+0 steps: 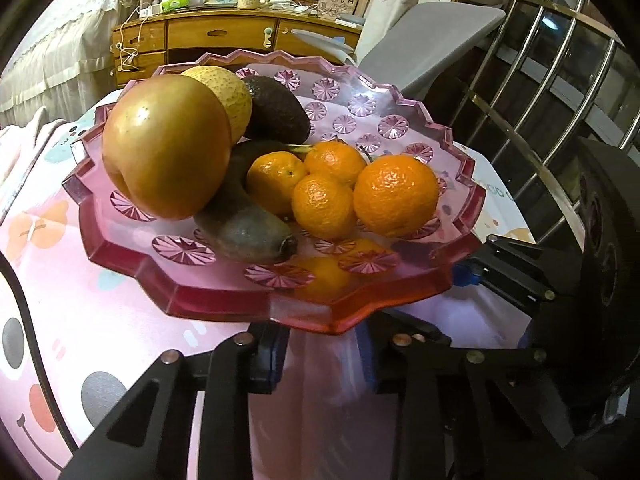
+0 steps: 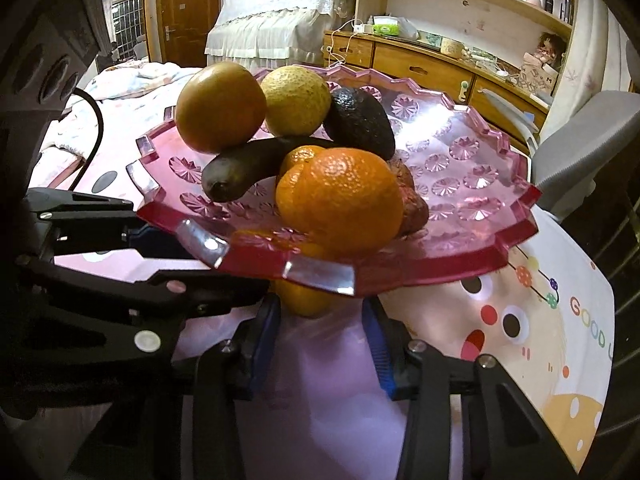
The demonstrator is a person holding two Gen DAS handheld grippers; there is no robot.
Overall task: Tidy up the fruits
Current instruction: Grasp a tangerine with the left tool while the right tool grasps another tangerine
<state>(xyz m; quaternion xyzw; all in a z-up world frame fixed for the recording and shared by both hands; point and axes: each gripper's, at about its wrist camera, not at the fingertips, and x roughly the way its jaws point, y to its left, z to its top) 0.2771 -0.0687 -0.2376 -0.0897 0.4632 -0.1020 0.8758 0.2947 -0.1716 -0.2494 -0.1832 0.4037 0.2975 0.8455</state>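
Observation:
A pink glass fruit dish (image 1: 224,300) stands on a patterned tablecloth. It holds a golden apple (image 1: 164,144), a yellow pear (image 1: 228,88), a dark avocado (image 1: 276,112), a blackened banana (image 1: 244,224) and several oranges (image 1: 394,194). My left gripper (image 1: 322,354) is open, its blue-padded fingers just under the dish's near rim. In the right wrist view the same dish (image 2: 480,248) shows with a big orange (image 2: 340,200) in front. My right gripper (image 2: 324,344) is open below the rim. Each gripper shows in the other's view.
The table carries a pink cartoon-print cloth (image 1: 60,280). A grey chair (image 1: 424,52) stands behind the table. A metal railing (image 1: 560,80) is on the right. A wooden dresser (image 2: 420,64) and a covered piano (image 2: 272,28) stand far back.

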